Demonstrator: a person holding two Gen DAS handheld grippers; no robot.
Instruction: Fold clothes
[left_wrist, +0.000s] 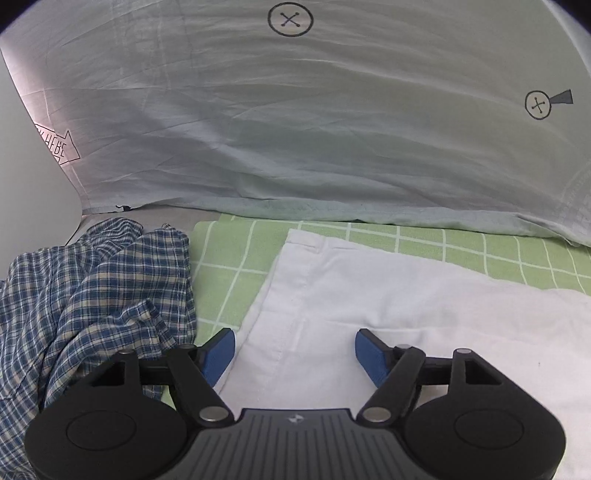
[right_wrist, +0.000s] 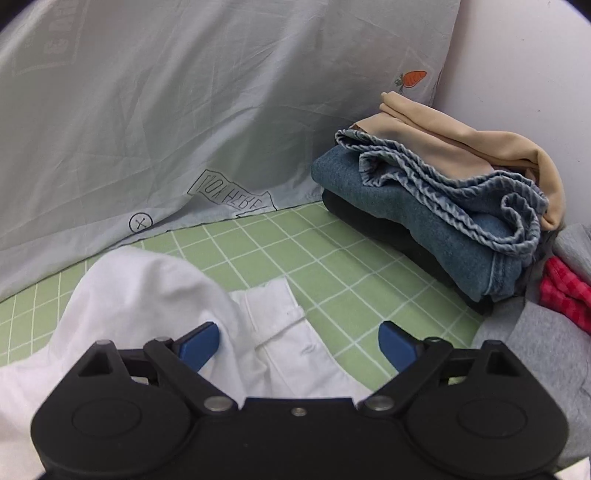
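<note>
A white garment (left_wrist: 424, 302) lies spread on the green checked mat (left_wrist: 236, 258). My left gripper (left_wrist: 295, 350) is open just above its left hem, with blue pads on either side of a seam. In the right wrist view the same white garment (right_wrist: 147, 291) is bunched up, with a flat corner (right_wrist: 280, 325) between the fingers. My right gripper (right_wrist: 299, 343) is open over that corner and holds nothing.
A crumpled blue plaid shirt (left_wrist: 92, 302) lies left of the white garment. A stack of folded clothes (right_wrist: 436, 192), denim and beige on top, stands at the right, with grey and red clothes (right_wrist: 561, 295) beside it. A pale grey sheet (left_wrist: 295, 129) hangs behind the mat.
</note>
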